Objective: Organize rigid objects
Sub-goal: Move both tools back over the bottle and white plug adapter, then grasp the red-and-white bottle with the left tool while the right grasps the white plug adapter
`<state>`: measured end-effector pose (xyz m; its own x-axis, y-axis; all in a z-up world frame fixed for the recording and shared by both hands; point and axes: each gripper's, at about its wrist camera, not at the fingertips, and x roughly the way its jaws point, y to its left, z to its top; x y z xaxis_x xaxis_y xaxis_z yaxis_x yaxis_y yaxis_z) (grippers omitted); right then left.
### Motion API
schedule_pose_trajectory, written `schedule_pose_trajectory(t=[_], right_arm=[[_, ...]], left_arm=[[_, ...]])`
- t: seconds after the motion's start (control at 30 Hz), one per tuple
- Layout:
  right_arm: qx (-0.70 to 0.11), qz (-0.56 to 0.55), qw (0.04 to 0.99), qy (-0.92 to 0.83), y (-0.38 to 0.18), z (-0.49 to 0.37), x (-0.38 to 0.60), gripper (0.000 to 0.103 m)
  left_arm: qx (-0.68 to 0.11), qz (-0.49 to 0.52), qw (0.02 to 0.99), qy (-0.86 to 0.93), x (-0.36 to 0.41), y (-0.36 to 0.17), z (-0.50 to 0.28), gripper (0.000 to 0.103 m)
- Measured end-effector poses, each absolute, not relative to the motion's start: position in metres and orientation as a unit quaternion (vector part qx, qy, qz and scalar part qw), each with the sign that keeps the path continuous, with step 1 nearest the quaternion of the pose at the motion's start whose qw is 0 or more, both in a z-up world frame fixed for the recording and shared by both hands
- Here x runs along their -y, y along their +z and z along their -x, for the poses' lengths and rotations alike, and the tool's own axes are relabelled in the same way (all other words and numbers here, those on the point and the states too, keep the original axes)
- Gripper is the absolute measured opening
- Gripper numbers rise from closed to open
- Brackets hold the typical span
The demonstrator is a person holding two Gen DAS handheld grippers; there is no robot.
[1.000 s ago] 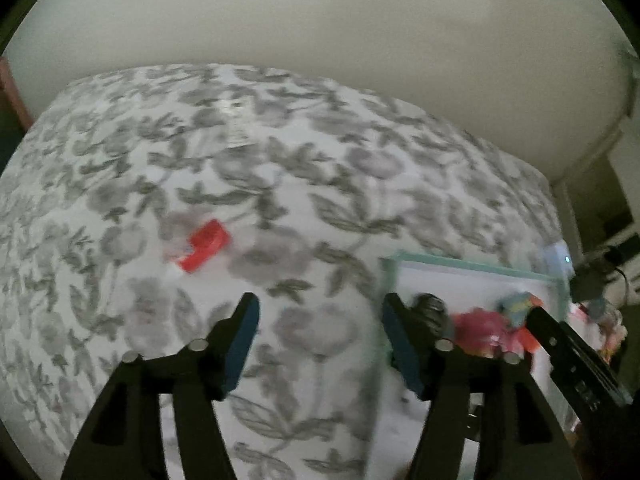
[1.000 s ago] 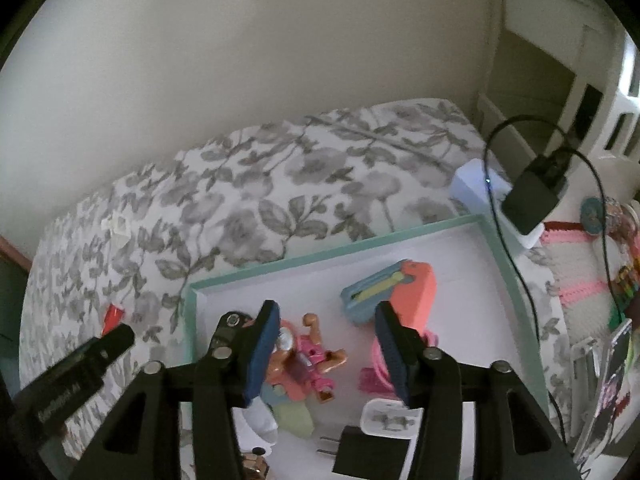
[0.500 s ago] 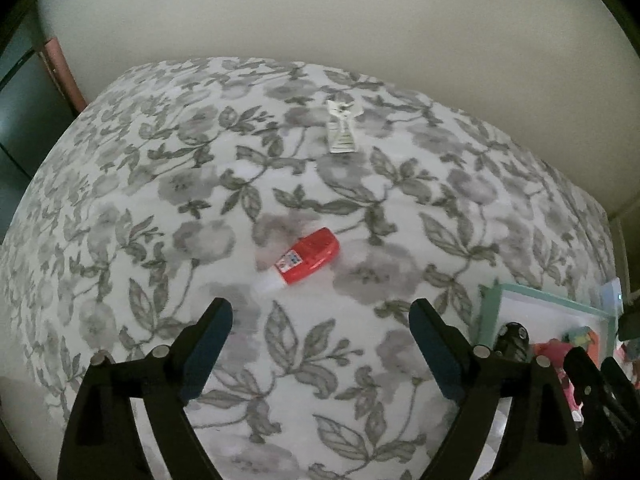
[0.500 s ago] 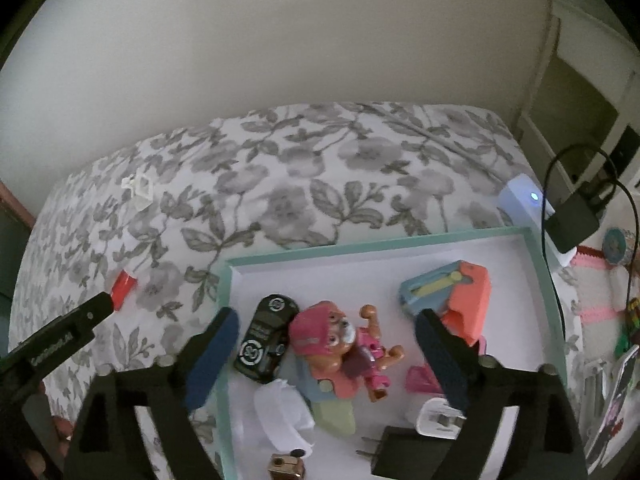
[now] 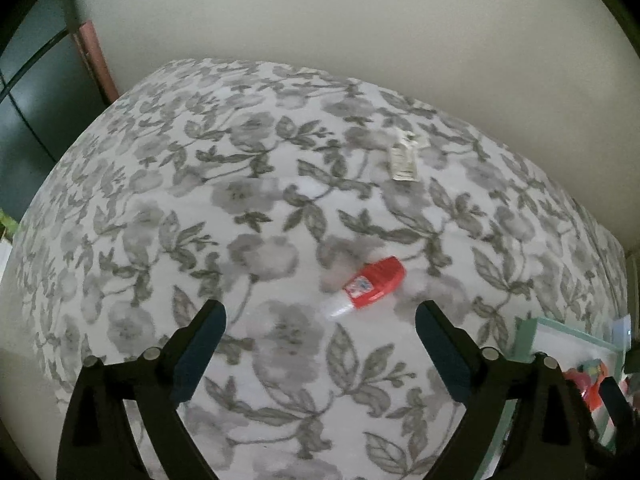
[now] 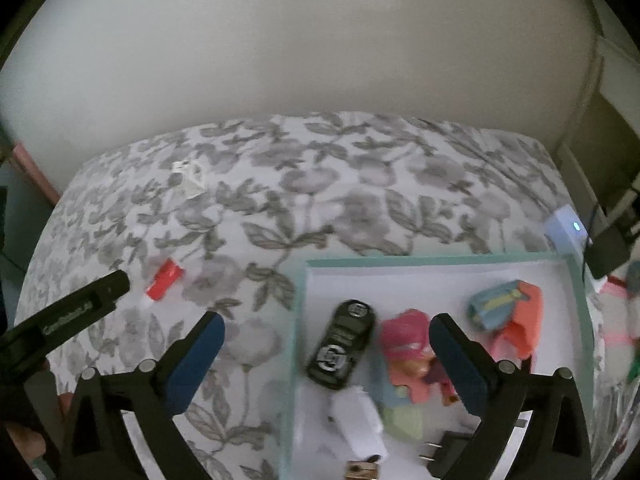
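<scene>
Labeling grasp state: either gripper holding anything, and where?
Nothing held. Left gripper open near the red tube; right gripper open over the tray.

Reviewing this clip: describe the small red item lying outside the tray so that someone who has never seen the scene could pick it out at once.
Start from the grey floral bedspread and the teal-rimmed tray lying on it. Beyond the tray's left rim, alone on bare fabric just ahead of the open left gripper, lies the small red tube. Its red body, printed label and white tip distinguish it from the pale paper tag farther back.
</scene>
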<state>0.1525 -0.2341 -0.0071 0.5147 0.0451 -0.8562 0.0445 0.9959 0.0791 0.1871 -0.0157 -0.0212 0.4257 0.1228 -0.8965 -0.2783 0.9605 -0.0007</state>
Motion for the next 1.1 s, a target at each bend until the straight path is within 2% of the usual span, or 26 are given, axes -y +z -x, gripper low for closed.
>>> schedule_pose_trajectory(t=[0.53,0.97,1.07,1.1], right_arm=[[-0.497,-0.019,0.866,0.056,-0.016,-0.156,0.177,0.103],[-0.510,-0.017,0.858,0.057,-0.037,-0.172,0.168,0.103],[-0.509,-0.020,0.859,0.052,-0.038,-0.176,0.171,0.103],[-0.508,-0.020,0.860,0.048,-0.038,-0.177,0.173,0.103]], left_arm=[[-0.523,0.092,0.835,0.147,-0.041,-0.031,-0.185,0.096],[-0.539,0.071,0.838,0.037,-0.022,-0.065,-0.207,0.096],[-0.541,0.059,0.839,0.011,-0.014,-0.072,-0.212,0.093],[-0.541,0.057,0.839,0.001,-0.011,-0.073,-0.213,0.087]])
